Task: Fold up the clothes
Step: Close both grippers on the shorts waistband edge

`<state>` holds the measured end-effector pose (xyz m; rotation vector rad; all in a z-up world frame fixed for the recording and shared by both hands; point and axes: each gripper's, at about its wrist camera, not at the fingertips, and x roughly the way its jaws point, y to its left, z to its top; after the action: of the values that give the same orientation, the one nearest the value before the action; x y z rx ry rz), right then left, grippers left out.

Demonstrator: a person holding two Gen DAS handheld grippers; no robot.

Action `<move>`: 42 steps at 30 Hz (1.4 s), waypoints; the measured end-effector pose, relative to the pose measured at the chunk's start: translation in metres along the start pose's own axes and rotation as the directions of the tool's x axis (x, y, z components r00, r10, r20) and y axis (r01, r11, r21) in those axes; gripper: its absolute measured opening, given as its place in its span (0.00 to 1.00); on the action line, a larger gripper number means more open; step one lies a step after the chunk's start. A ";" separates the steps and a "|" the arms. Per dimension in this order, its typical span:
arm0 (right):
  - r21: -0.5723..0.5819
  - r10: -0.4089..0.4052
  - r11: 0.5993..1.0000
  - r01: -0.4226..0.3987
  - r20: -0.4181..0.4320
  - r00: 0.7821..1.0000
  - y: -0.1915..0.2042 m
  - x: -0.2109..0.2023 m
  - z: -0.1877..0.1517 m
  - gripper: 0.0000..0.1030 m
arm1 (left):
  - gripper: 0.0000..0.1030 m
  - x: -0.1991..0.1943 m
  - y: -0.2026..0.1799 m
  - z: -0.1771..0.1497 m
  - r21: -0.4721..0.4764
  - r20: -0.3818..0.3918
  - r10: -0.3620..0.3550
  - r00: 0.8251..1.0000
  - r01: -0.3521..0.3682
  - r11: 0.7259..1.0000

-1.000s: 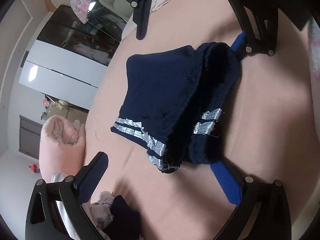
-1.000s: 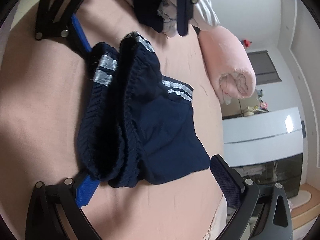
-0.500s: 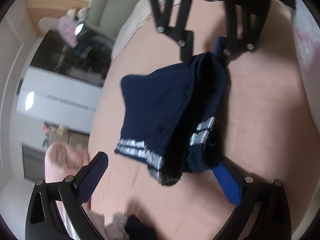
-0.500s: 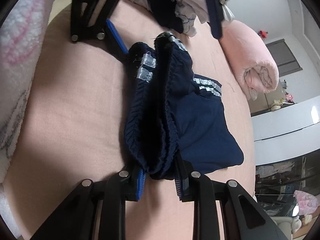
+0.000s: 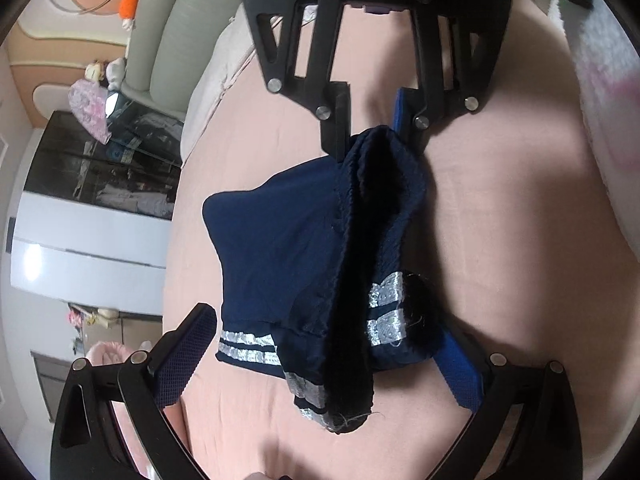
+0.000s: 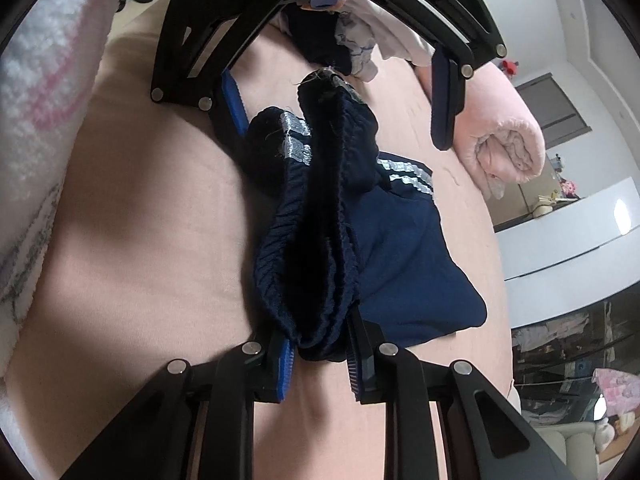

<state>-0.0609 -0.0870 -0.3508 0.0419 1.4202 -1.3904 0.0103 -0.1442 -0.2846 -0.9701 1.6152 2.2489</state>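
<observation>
Navy shorts (image 5: 280, 240) with silver stripes lie bunched lengthwise on the pink bed sheet (image 5: 500, 220). In the right wrist view my right gripper (image 6: 320, 354) is shut on the gathered waistband end of the shorts (image 6: 320, 240), with both pads pressing the fabric. The left wrist view shows the same grip from the far side, right gripper (image 5: 370, 132). My left gripper (image 5: 324, 360) stands open, with its fingers on either side of the striped leg end and clear of the cloth. It appears again at the top of the right wrist view, left gripper (image 6: 336, 108).
A rolled pink blanket (image 6: 508, 140) lies beside the shorts, and a pile of loose clothes (image 6: 352, 52) sits beyond the left gripper. A fluffy white and pink cover (image 5: 608, 100) borders the sheet. A dark-glass wardrobe (image 5: 100, 168) stands past the bed's edge.
My right gripper went from wide open to shut on the waistband end of the shorts. Both grippers rolled a little, and the left one stayed open around the striped end.
</observation>
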 end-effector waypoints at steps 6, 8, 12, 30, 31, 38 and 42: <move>-0.011 -0.008 1.000 0.008 0.000 1.000 -0.002 0.001 0.002 0.23 | 0.86 -0.005 -0.001 -0.003 -0.136 -0.038 0.007 0.999 -0.012 0.991; -0.019 -0.017 1.000 0.017 0.000 1.000 -0.003 0.001 0.002 0.27 | 0.71 -0.005 -0.001 -0.002 -0.157 -0.038 -0.039 0.999 0.033 0.987; -0.056 -0.055 0.997 0.055 0.007 0.998 -0.003 0.001 0.004 0.44 | 0.42 -0.005 -0.001 -0.003 -0.193 -0.025 -0.117 0.993 0.110 0.975; -0.198 0.095 0.975 -0.100 -0.035 0.995 0.001 -0.003 0.011 0.18 | 0.26 -0.011 -0.002 0.002 -0.179 -0.018 -0.216 0.976 0.209 0.961; -0.194 0.110 0.974 -0.116 -0.041 0.993 0.001 -0.003 0.011 0.18 | 0.26 -0.011 -0.001 0.003 -0.180 -0.024 -0.219 0.976 0.211 0.961; -0.237 0.170 0.954 -0.182 -0.069 0.983 -0.010 -0.006 0.015 0.16 | 0.26 -0.006 0.012 0.009 -0.189 -0.066 -0.277 0.959 0.260 0.947; -0.210 0.176 0.959 -0.188 -0.077 0.981 -0.017 -0.013 0.012 0.16 | 0.27 0.000 0.024 0.015 -0.191 -0.084 -0.311 0.947 0.291 0.937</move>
<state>-0.0598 -0.0931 -0.3272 0.0704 1.5679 -1.0856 -0.0081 -0.1396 -0.2639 -1.3130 1.2177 2.1820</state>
